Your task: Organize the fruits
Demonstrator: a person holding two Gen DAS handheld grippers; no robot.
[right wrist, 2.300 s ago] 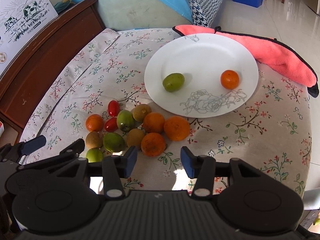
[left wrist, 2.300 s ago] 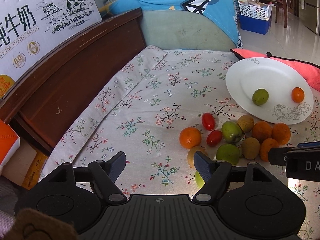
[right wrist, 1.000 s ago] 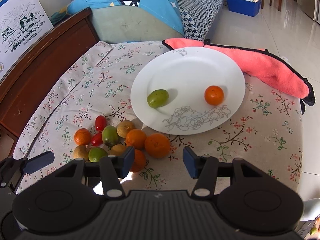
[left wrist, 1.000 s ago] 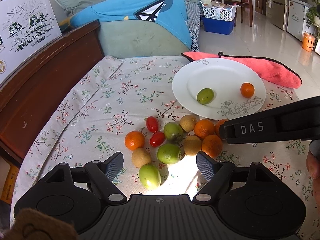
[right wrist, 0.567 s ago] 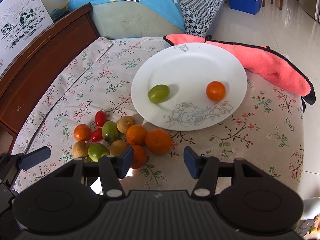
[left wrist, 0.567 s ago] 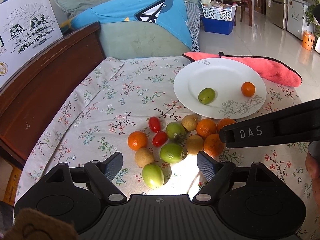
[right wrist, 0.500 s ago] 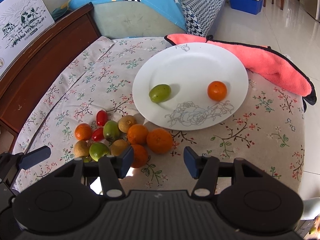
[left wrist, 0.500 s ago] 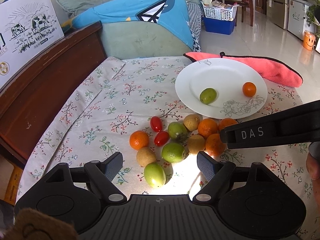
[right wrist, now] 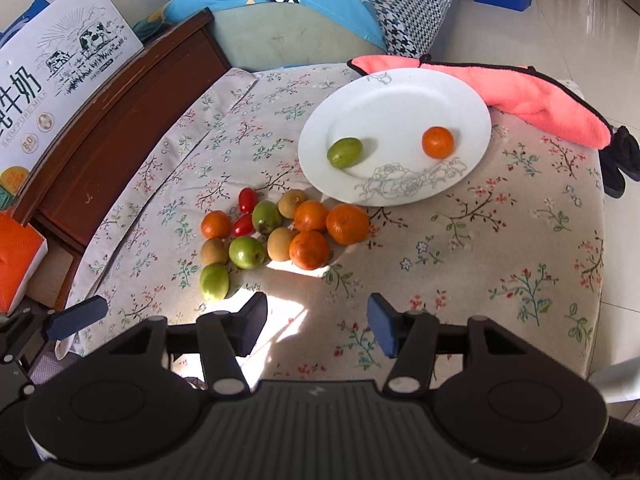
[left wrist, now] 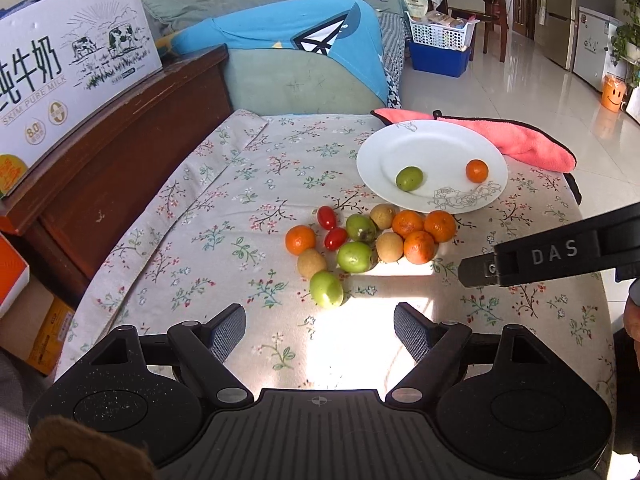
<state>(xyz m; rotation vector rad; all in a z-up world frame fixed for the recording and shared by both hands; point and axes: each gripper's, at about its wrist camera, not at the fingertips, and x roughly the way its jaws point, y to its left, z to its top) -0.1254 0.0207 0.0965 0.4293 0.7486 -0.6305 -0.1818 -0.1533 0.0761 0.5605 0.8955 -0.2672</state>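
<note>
A white plate (left wrist: 428, 144) (right wrist: 400, 96) on the floral tablecloth holds one green fruit (left wrist: 409, 178) (right wrist: 344, 152) and one small orange (left wrist: 477, 171) (right wrist: 437, 142). In front of it lies a loose cluster of several fruits: oranges (left wrist: 418, 247) (right wrist: 347, 223), green fruits (left wrist: 326, 289) (right wrist: 214, 281), brown fruits (left wrist: 311, 263) and two cherry tomatoes (left wrist: 335, 238) (right wrist: 243, 225). My left gripper (left wrist: 319, 334) is open and empty, just short of the nearest green fruit. My right gripper (right wrist: 317, 324) is open and empty, near the table's front edge, short of the oranges.
A pink cloth (left wrist: 516, 142) (right wrist: 532, 98) lies behind the plate at the table's right edge. A dark wooden headboard (left wrist: 120, 152) with a milk carton box (left wrist: 60, 76) borders the left. A sofa with a blue cover (left wrist: 304, 48) stands behind.
Both grippers have drawn back a little from the fruit cluster and stay open. The fruits and the plate have not moved.
</note>
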